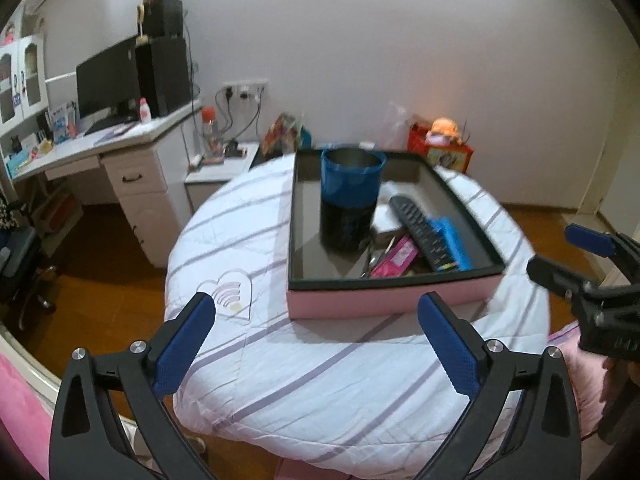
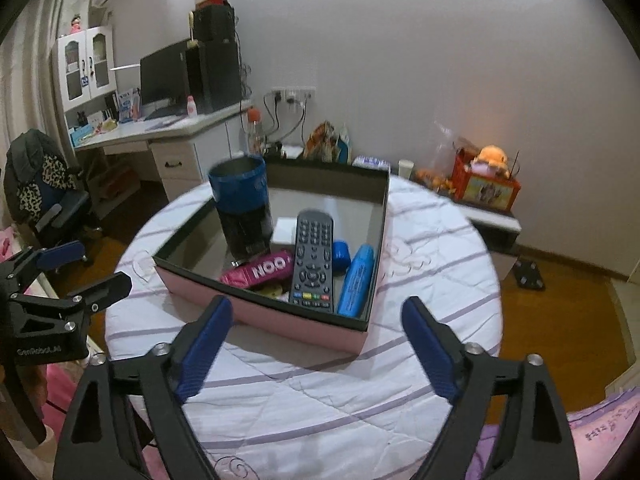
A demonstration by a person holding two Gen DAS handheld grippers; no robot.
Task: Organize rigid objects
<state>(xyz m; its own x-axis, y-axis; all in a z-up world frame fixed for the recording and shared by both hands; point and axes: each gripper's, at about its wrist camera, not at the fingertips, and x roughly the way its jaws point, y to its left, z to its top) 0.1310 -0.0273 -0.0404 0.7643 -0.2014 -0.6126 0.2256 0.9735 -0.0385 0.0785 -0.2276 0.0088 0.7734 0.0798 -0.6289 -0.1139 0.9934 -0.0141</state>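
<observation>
Both the left gripper (image 1: 316, 334) and right gripper (image 2: 318, 338) hover with fingers spread wide and empty, short of the pink box (image 2: 280, 320) on the quilted bed (image 2: 320, 400). Inside the box lie the remote (image 2: 313, 260), blue tube (image 2: 356, 282), pink packet (image 2: 260, 271) and upright tumbler (image 2: 242, 204). Sorting looks unstarted or paused; next, reach in and pinch one item, likely the remote.

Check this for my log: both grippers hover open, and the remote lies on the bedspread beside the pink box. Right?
Not quite. The remote lies inside the pink box, as the right wrist view shows. Both the left gripper and right gripper do hover open.
</observation>
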